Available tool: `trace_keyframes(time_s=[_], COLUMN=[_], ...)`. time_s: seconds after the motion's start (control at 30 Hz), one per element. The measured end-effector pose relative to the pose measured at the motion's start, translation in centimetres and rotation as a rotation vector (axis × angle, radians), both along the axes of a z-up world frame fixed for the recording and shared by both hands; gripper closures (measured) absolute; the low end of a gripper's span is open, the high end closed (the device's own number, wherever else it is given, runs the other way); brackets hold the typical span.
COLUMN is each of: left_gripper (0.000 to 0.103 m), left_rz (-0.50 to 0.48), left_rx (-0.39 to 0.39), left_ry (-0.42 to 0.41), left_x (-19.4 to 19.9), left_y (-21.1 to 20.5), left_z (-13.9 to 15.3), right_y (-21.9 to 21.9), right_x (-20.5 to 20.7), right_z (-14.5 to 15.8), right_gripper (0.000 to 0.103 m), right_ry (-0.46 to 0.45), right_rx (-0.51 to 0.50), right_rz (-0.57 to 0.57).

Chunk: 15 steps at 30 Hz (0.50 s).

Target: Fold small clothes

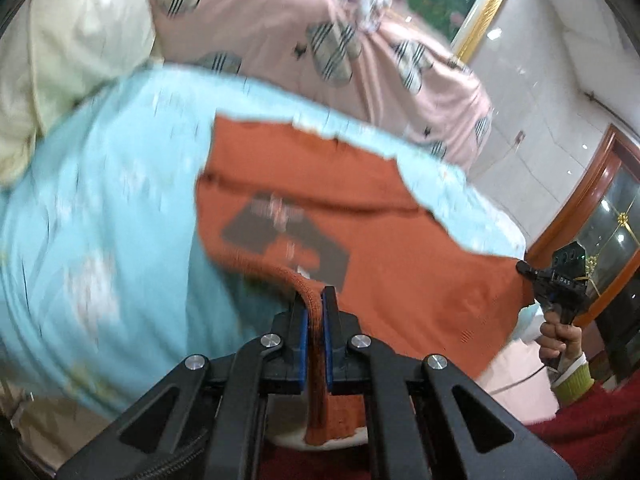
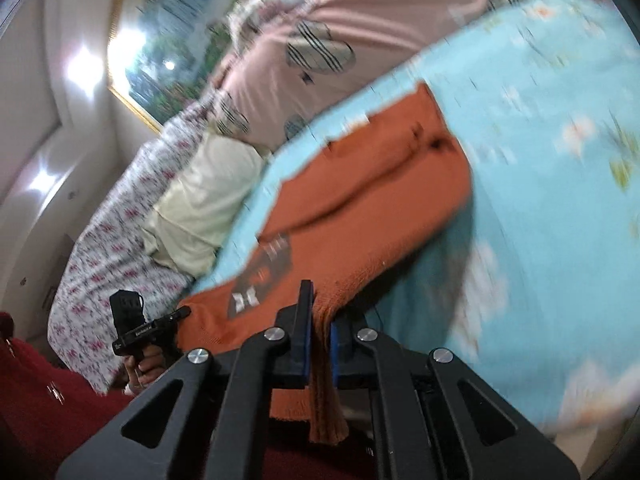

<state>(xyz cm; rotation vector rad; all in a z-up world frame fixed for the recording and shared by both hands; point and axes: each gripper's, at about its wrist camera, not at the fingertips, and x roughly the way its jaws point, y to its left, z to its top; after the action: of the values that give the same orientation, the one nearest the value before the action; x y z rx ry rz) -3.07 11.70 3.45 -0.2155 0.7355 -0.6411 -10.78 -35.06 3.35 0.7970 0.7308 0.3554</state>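
An orange knitted garment [image 1: 360, 216] with a dark printed patch lies spread on the light blue bedsheet [image 1: 112, 200]. My left gripper [image 1: 314, 300] is shut on its near hem, with fabric hanging down between the pads. The right gripper [image 1: 528, 270] shows at the far right of this view, pinching the garment's other corner. In the right wrist view my right gripper [image 2: 320, 304] is shut on the garment's [image 2: 380, 200] near edge, and the left gripper [image 2: 182, 314] holds the corner at lower left.
A pink quilt with striped hearts [image 1: 320, 32] and a cream pillow [image 1: 60, 60] lie at the bed's far side. A floral cover [image 2: 120, 232] hangs at the bed's side. A framed painting [image 2: 160, 40], a wooden cabinet [image 1: 592, 220] and a red floor [image 1: 592, 420] surround the bed.
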Motion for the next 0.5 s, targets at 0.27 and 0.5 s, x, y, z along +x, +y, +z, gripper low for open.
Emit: trace_keyframes(time_s=[0.27,0.5], left_gripper=[0.099,0.099], left_rz=[0.127,0.233], left_rx=[-0.070,-0.035], left_ry=[-0.092,-0.017], left_x=[10.0,20.3], left_y=[-1.5,-3.2], left_z=[3.0,0.8], right_y=[-3.5,-5.6], right_x=[9.9,21.0], right_z=[1.3,-1.6], right_gripper=[0.095,0.095], right_ry=[-0.074,0.058], right_rx=[-0.011,-0.101], right_rz=[-0.143,-0.160])
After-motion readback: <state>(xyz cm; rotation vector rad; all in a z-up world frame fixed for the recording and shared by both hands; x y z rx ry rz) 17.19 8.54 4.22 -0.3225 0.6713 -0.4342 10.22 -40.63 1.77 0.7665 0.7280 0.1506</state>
